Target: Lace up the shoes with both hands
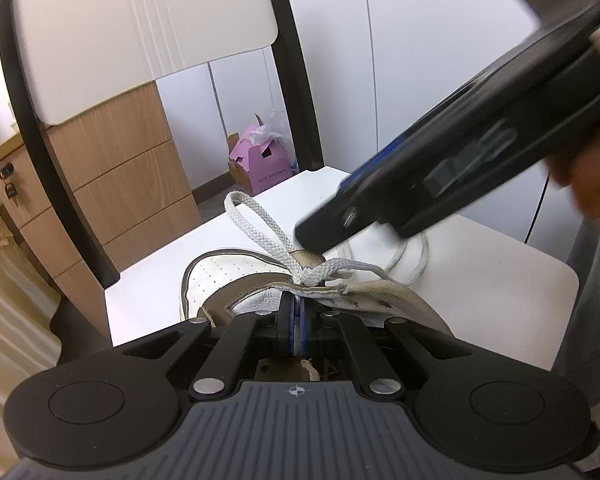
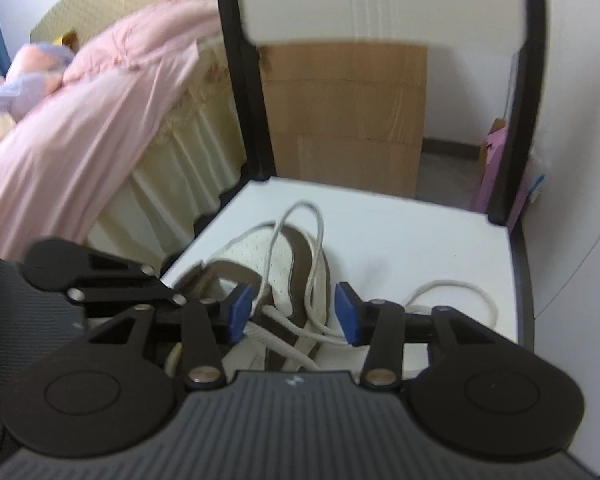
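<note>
Two claws | left [image 1: 298, 322] clamps lace [image 1: 260, 224] | right [image 2: 292, 312] apart | white seat [image 2: 420, 232]

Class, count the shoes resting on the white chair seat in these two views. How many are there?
1. A single white and brown shoe lies on the seat, toe toward the chair back, just ahead of both tongs. None other shows, though the tongs hide the near seat edge.

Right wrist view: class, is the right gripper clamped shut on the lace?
No: the right gripper stands open, its blue pads apart, with the lace lying loose between them over the shoe.
</note>
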Action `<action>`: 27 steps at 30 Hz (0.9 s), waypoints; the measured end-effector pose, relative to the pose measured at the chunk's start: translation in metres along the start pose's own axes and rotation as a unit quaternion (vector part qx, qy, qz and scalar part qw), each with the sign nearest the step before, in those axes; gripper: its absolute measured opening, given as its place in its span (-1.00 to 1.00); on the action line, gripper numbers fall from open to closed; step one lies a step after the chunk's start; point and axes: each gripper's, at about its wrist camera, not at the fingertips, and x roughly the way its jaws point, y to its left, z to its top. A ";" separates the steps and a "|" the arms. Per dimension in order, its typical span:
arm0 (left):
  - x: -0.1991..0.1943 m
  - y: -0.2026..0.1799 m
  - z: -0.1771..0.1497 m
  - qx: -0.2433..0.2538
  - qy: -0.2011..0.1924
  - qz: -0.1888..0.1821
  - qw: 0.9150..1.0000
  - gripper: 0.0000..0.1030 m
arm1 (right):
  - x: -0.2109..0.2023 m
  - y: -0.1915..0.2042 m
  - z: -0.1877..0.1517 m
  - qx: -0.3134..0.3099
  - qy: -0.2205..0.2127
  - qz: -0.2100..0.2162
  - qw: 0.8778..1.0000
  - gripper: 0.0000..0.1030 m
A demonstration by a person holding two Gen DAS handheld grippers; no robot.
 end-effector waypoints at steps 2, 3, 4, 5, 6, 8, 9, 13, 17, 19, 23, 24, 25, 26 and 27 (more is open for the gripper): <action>0.001 0.003 -0.001 0.002 0.000 -0.003 1.000 -0.94 | -0.016 0.002 -0.002 0.010 -0.010 -0.002 1.000 0.00; 0.001 0.004 -0.001 0.001 0.000 -0.005 1.000 -0.94 | -0.024 0.004 -0.006 0.018 -0.012 -0.003 1.000 0.01; 0.001 0.006 -0.001 0.000 0.000 -0.008 1.000 -0.94 | -0.031 0.005 -0.010 0.028 -0.011 -0.004 1.000 0.01; 0.001 0.007 -0.001 -0.002 0.000 -0.011 1.000 -0.94 | -0.038 0.007 -0.016 0.036 -0.008 -0.002 0.999 0.01; 0.001 0.008 -0.001 -0.005 0.001 -0.013 1.000 -0.94 | -0.043 0.011 -0.022 0.039 -0.004 -0.001 0.999 0.01; 0.002 0.011 -0.001 -0.007 0.001 -0.017 1.000 -0.94 | -0.052 0.017 -0.032 0.043 0.004 0.002 0.999 0.01; 0.003 0.011 -0.001 -0.009 0.001 -0.019 1.000 -0.94 | -0.054 0.021 -0.037 0.040 0.010 0.003 0.999 0.01; 0.004 0.012 0.000 -0.010 0.002 -0.021 1.000 -0.94 | -0.049 0.034 -0.050 0.026 0.031 0.000 0.999 0.01; 0.005 0.018 0.000 -0.029 0.005 -0.013 0.999 -0.94 | -0.032 0.035 -0.052 0.034 0.019 -0.015 0.999 0.01; 0.004 0.023 0.000 -0.049 0.006 -0.015 0.999 -0.94 | -0.024 0.031 -0.053 0.043 0.012 -0.029 0.999 0.16; 0.003 0.024 -0.002 -0.055 0.003 -0.017 0.998 -0.94 | -0.017 0.029 -0.053 0.046 0.014 -0.046 0.998 0.18; 0.002 0.025 -0.002 -0.058 0.002 -0.018 0.998 -0.94 | -0.016 0.030 -0.053 0.043 0.014 -0.049 0.998 0.18; 0.002 0.026 -0.002 -0.062 0.001 -0.020 0.998 -0.94 | -0.014 0.031 -0.053 0.040 0.013 -0.054 0.998 0.18; 0.001 0.027 -0.002 -0.066 0.000 -0.022 0.998 -0.95 | -0.013 0.032 -0.053 0.037 0.013 -0.059 0.998 0.18; 0.001 0.028 -0.002 -0.069 0.000 -0.022 0.997 -0.95 | -0.011 0.033 -0.053 0.031 0.012 -0.064 0.997 0.17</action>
